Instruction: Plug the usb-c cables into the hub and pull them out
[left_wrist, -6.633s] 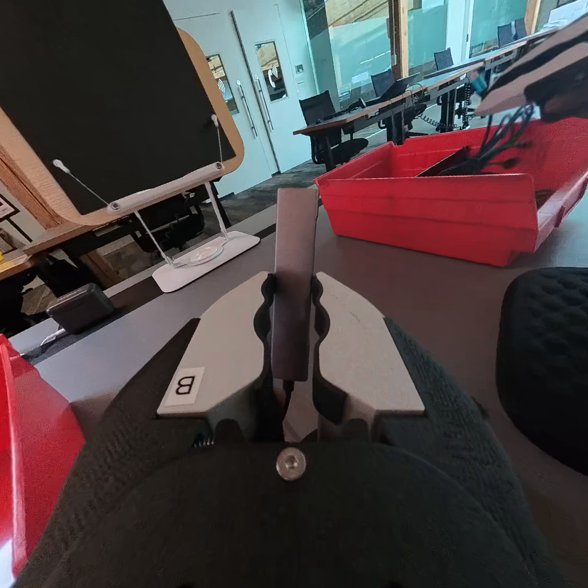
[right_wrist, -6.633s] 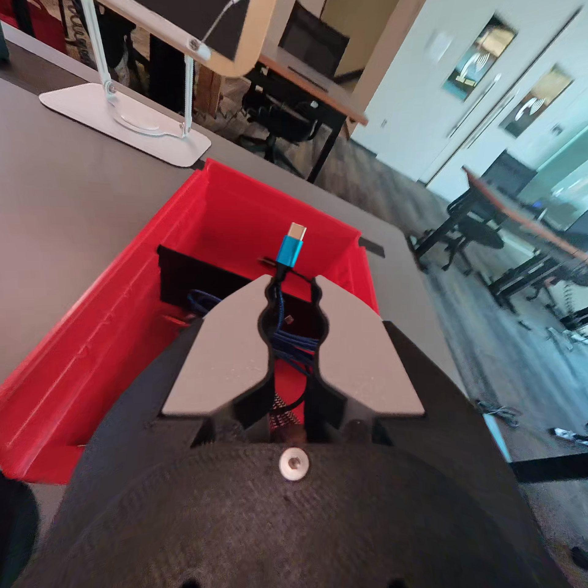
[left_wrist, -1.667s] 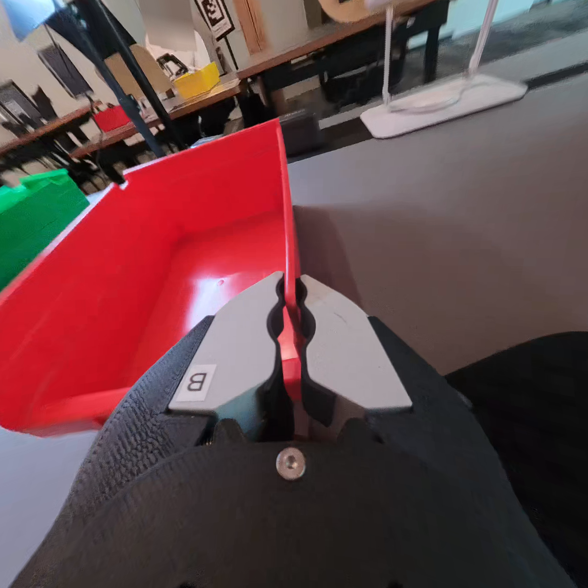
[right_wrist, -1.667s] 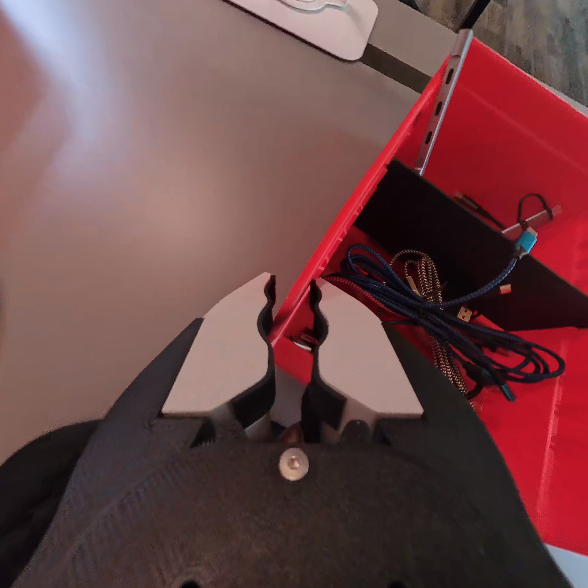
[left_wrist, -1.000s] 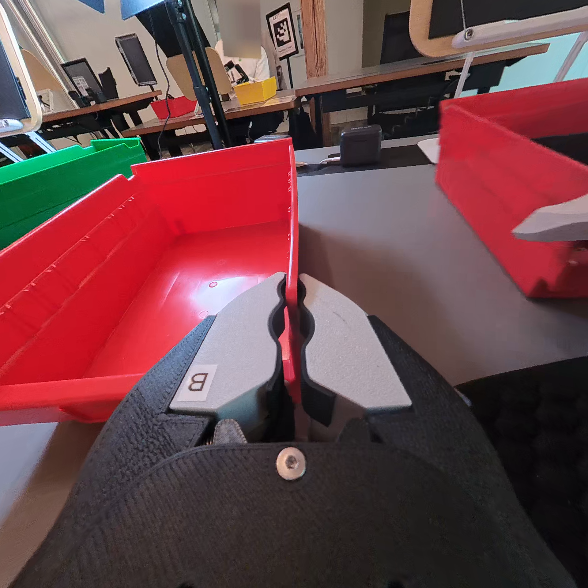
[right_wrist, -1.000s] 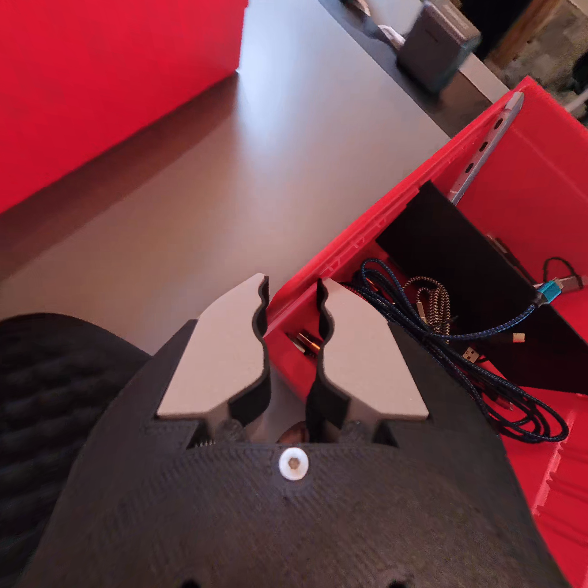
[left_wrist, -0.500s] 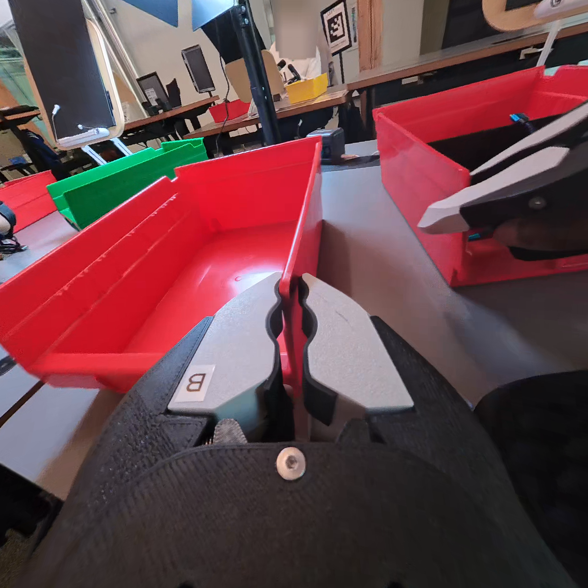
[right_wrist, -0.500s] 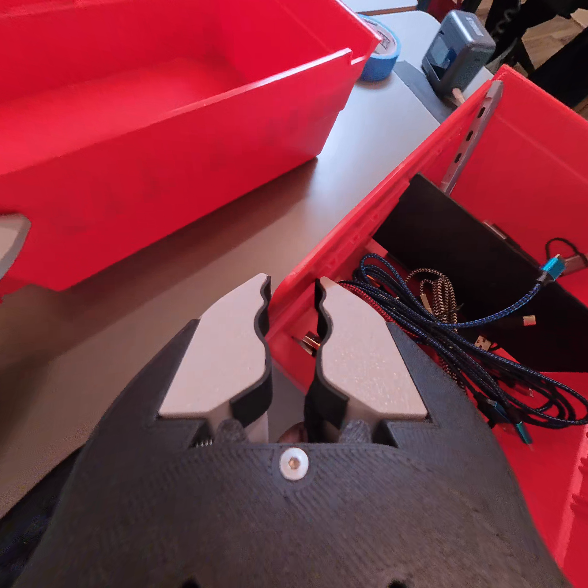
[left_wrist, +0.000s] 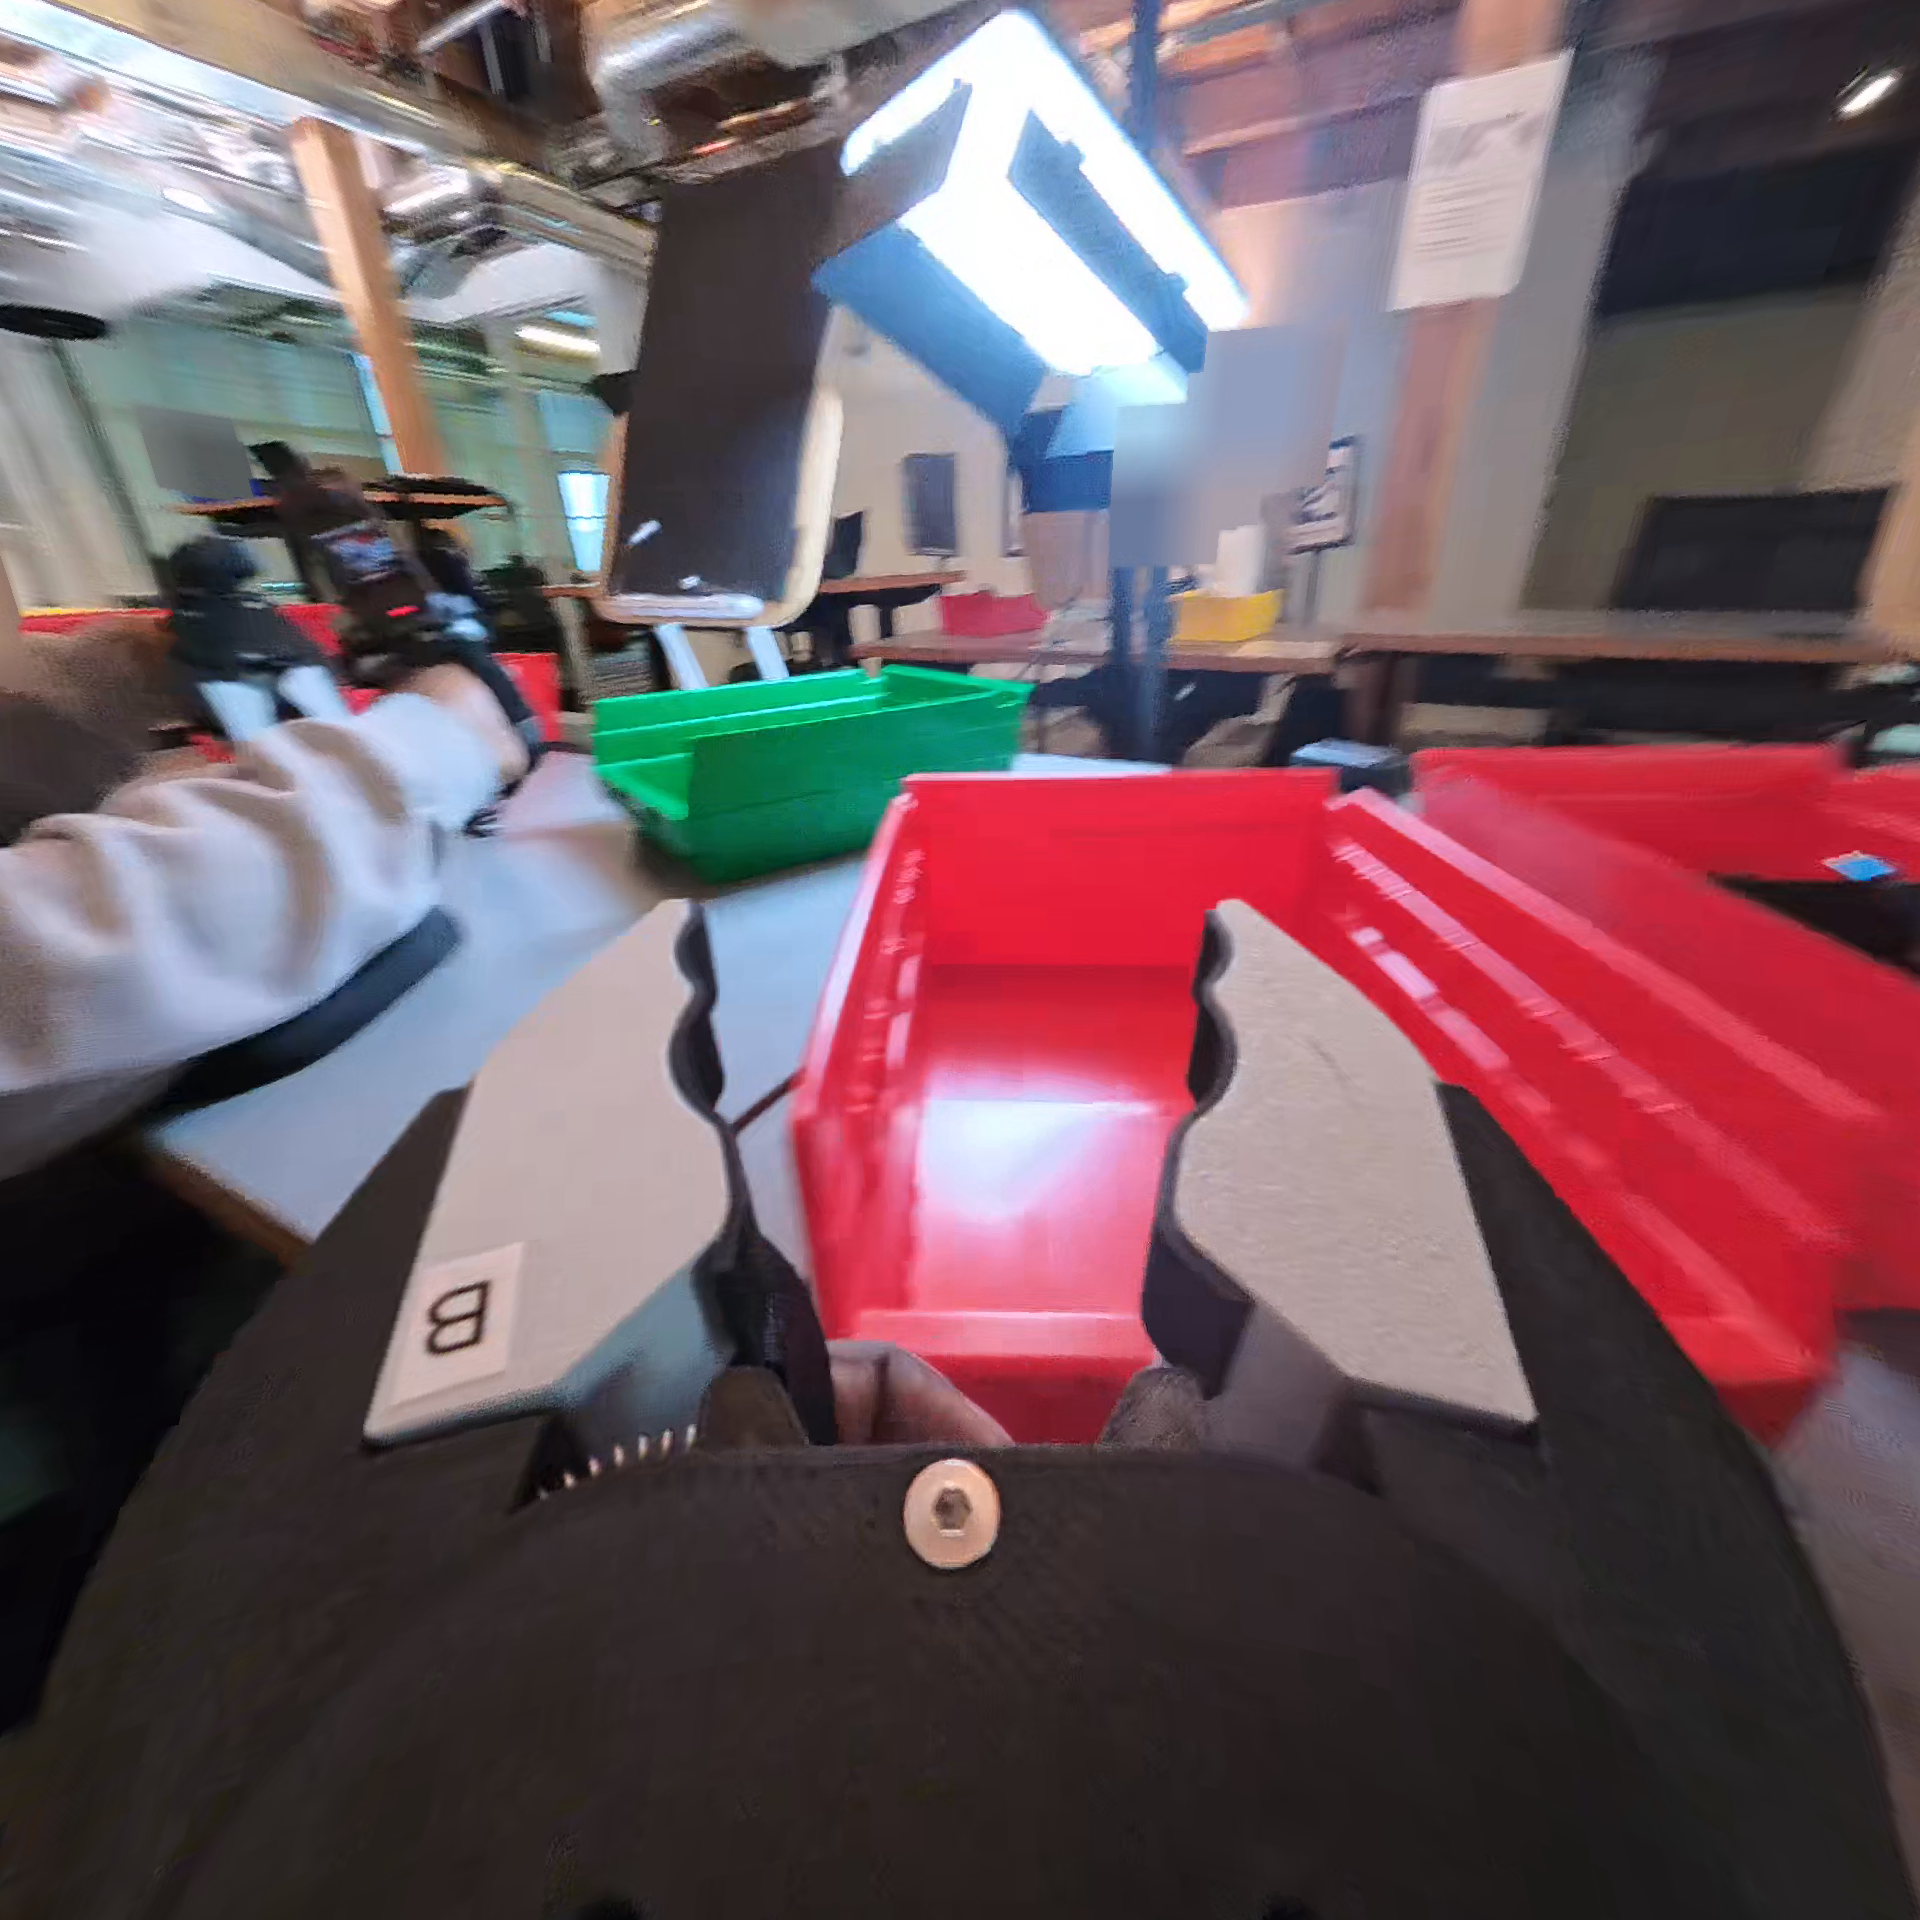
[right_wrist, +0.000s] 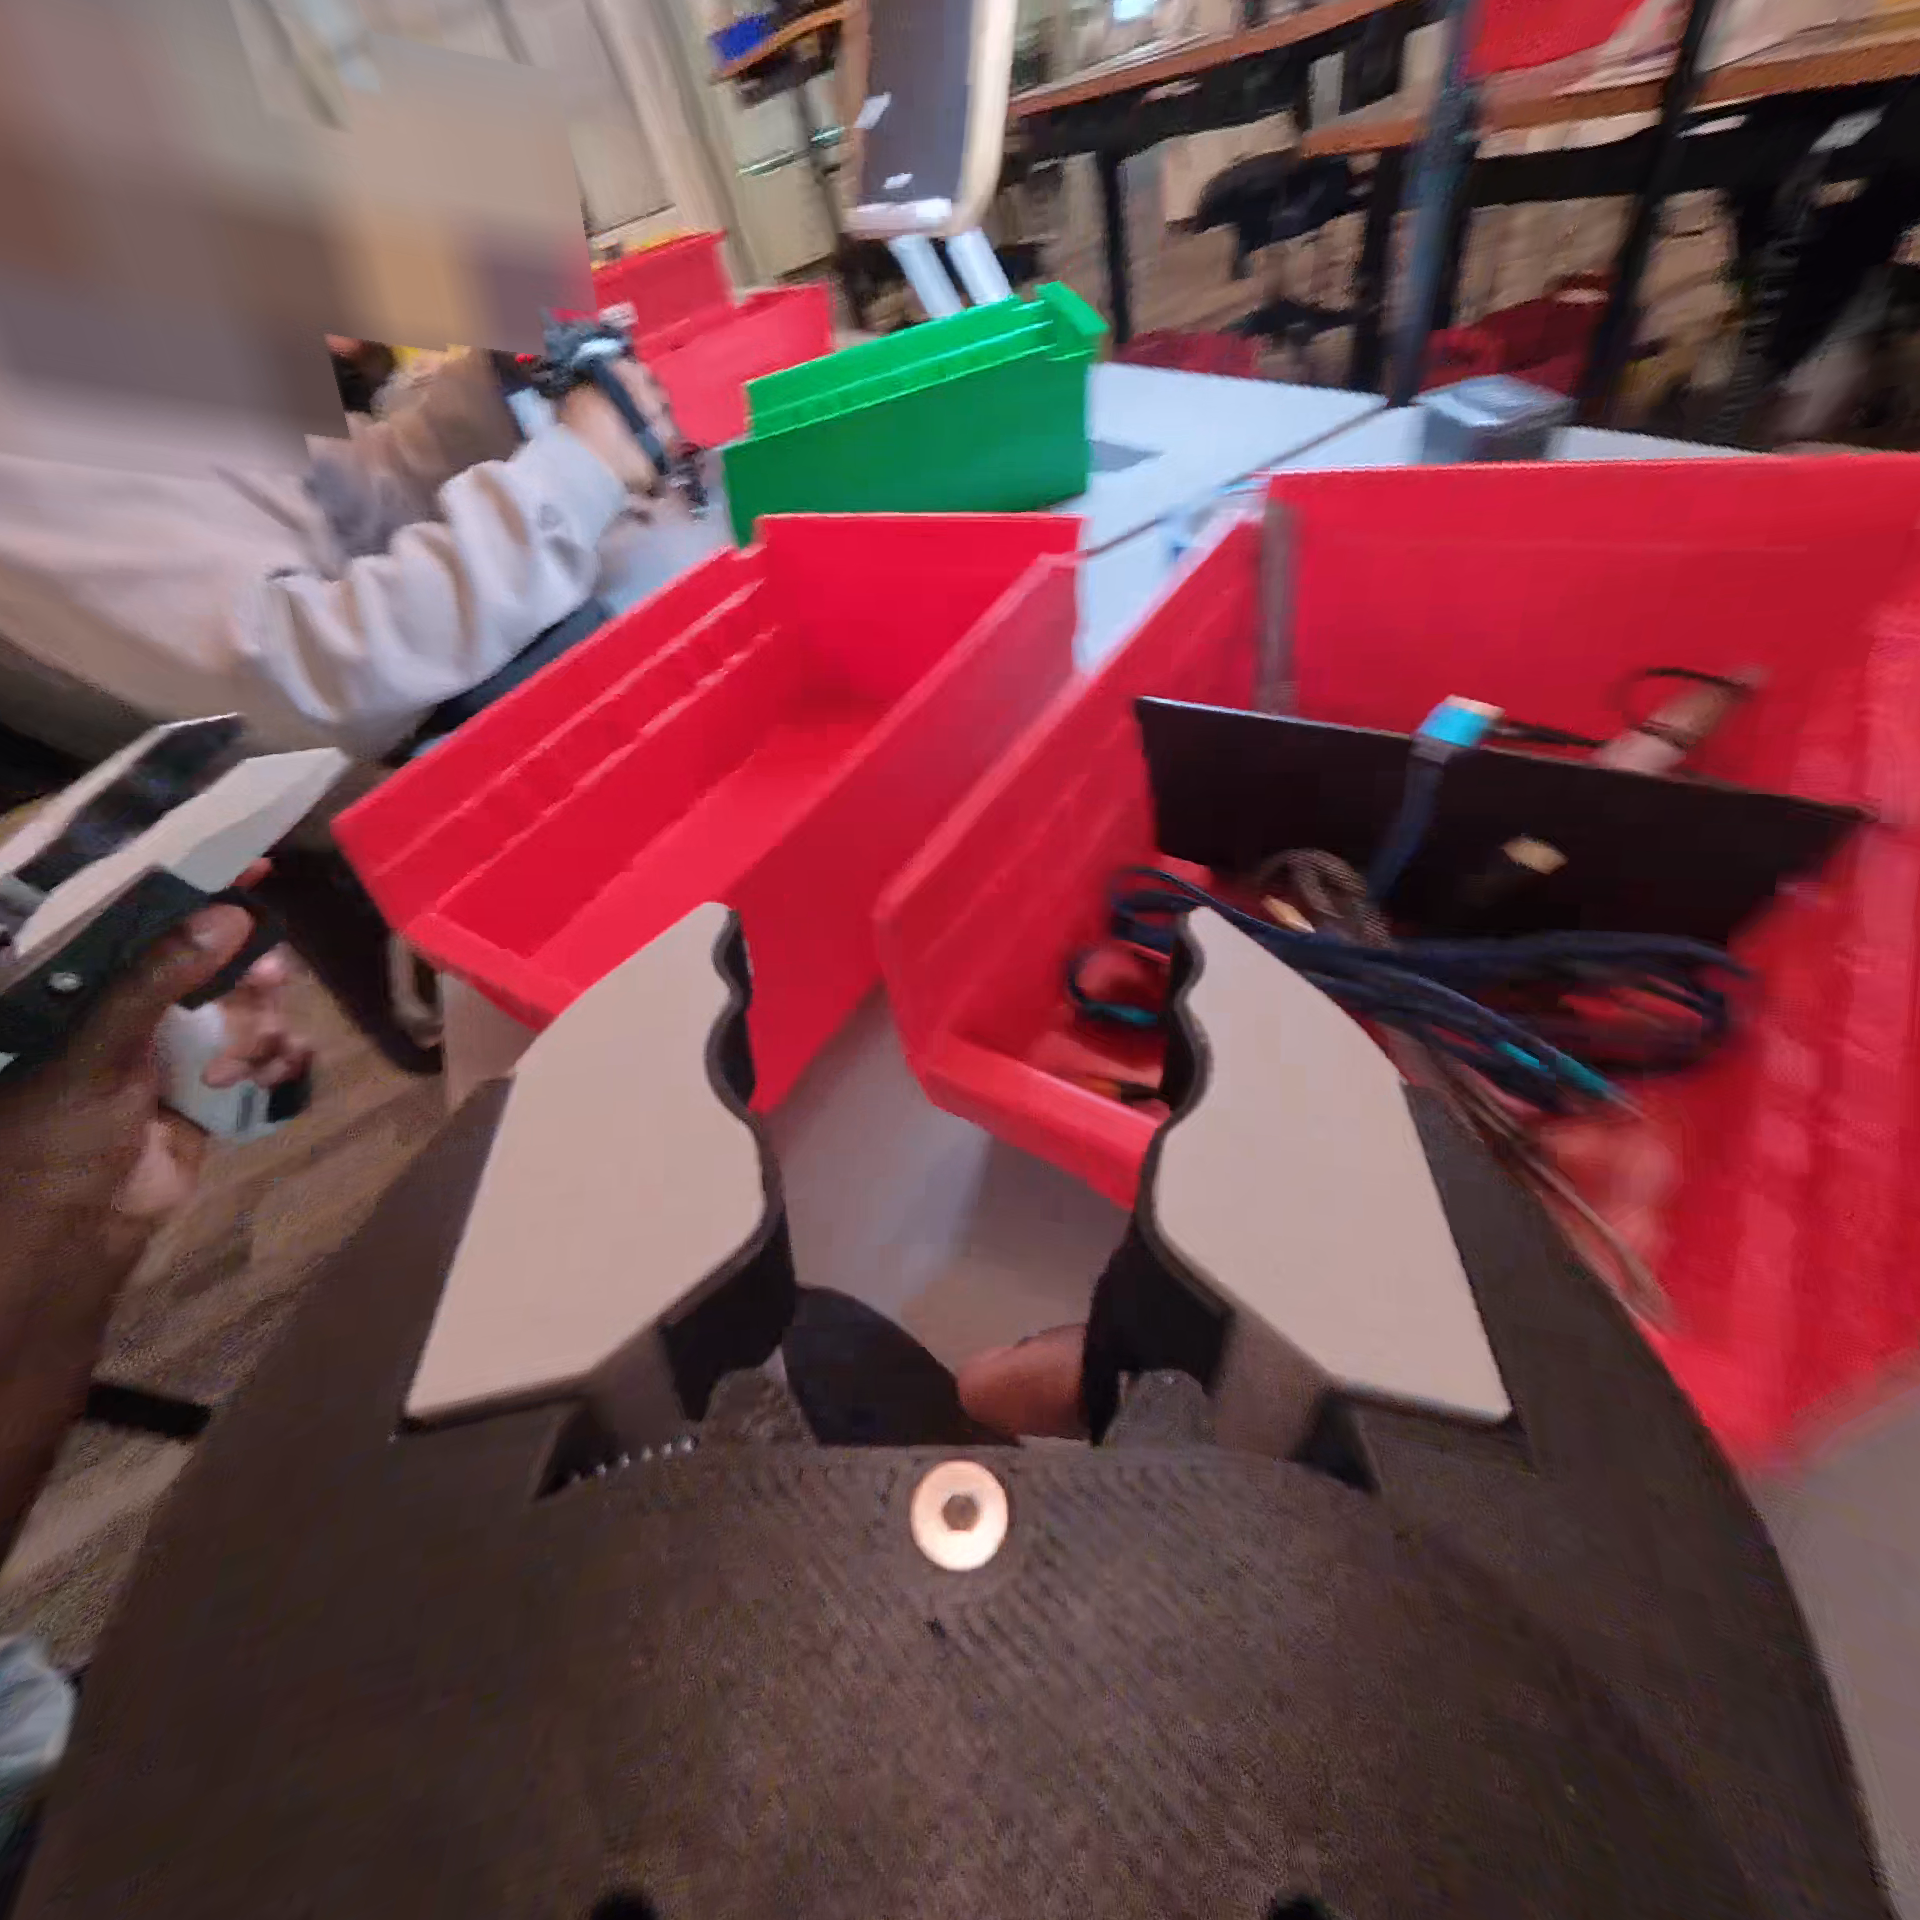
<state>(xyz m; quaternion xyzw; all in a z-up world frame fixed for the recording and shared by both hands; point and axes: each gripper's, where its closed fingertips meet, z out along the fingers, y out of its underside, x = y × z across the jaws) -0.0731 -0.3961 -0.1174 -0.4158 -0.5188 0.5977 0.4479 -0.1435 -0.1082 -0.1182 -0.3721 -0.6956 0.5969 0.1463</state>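
USB-C cables (right_wrist: 1475, 987) and hub (right_wrist: 1276, 613) lie in their red bin (right_wrist: 1621, 540); both tools, left (left_wrist: 951, 925) and right (right_wrist: 956, 930), have released the bin walls and gape empty, suggesting the task is finished.

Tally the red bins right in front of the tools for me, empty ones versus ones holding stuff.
Empty red bin: 1
Red bin holding cables: 1
Total: 2
Farther red bins at the back are not counted.
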